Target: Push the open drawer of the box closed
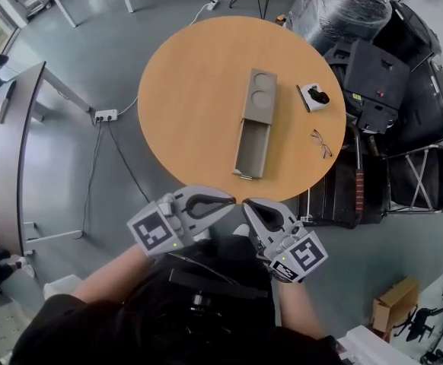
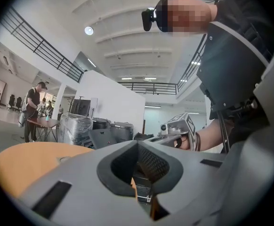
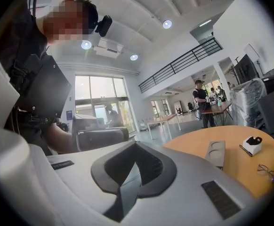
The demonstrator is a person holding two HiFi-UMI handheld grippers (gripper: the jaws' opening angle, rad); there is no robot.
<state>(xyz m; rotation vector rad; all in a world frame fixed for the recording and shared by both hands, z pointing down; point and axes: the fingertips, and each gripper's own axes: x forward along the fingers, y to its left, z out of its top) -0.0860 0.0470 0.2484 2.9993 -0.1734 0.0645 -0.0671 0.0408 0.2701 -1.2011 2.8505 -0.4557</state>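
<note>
Grey floor [image 1: 115,59] lies open on the left and far sides of the round wooden bench [image 1: 191,97]. On its right side black cases [image 1: 374,82] stand close to the rim, so the room there is narrow. The left half of the bench is bare.

The box [image 1: 259,96] lies a little right of the middle of the bench. Its long axis runs from the far side to the near side, slightly tilted. The drawer [image 1: 252,149] is pulled out of the near end, toward the person, and its front comes close to the near rim of the bench. Right of the drawer lie glasses [image 1: 320,143], apart from it. A small white object [image 1: 313,96] sits right of the box.

Both tools are held off the bench, just before its near rim, with their tips turned toward each other and almost meeting. The left tool [image 1: 225,201] is clenched and holds nothing. The right tool [image 1: 250,206] is also clenched and empty. The drawer front is straight ahead of the two tips, near them but not touching.
</note>
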